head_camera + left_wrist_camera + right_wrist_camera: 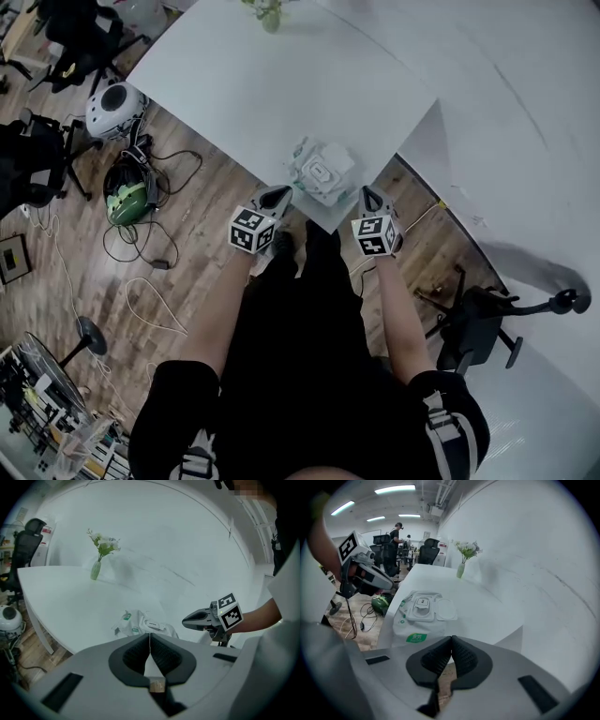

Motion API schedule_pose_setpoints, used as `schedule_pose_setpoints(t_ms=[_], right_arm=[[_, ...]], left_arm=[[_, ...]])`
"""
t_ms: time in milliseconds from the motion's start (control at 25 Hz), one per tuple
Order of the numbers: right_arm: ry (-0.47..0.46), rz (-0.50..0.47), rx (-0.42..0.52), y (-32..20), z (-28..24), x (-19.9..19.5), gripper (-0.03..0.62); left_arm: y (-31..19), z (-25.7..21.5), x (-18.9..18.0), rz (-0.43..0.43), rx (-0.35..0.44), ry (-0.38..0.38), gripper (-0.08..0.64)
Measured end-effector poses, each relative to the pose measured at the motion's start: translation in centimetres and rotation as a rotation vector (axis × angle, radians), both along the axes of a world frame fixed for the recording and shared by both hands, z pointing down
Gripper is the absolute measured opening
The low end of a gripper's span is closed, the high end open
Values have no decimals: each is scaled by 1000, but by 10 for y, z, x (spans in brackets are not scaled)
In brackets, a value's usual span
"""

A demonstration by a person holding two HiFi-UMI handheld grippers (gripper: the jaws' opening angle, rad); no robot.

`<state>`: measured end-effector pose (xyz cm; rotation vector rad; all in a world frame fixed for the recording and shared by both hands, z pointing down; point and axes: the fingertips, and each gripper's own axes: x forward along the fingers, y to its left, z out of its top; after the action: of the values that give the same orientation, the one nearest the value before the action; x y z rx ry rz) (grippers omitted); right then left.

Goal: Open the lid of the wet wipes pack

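A white wet wipes pack (322, 173) with green labels lies at the near corner of the white table (234, 84). In the right gripper view the pack (419, 616) shows its round lid (445, 609) flipped open and lying flat beside the opening. My left gripper (277, 195) hangs shut just off the table edge, left of the pack, holding nothing. At the pack's right, my right gripper (368, 197) is also shut and empty. The left gripper view has the pack (143, 625) just beyond the closed jaws, with the right gripper (187, 620) beside it.
A small vase of flowers (269, 14) stands at the table's far side. On the wooden floor lie cables and a green object (127, 197), and a white round device (112, 108). A black office chair (478, 323) is at the right. A white wall runs behind the table.
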<state>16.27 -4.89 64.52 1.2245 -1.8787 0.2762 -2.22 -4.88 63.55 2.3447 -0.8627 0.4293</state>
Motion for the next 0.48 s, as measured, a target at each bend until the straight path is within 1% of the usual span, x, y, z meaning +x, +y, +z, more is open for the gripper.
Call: schedule_pose_setpoints(t_ms=[200,320,480], right_arm=[[-42,54,7,27,-12,-6,15],[-54,60,17,45,-19,-13,15],[-83,56,33,66,-29,-24,15]], left_arm=[[17,-17,-19,39,37,-38,25],[29,-29,-30,59,47,-57,25],[47,-45,-40,71,66,-60,25]])
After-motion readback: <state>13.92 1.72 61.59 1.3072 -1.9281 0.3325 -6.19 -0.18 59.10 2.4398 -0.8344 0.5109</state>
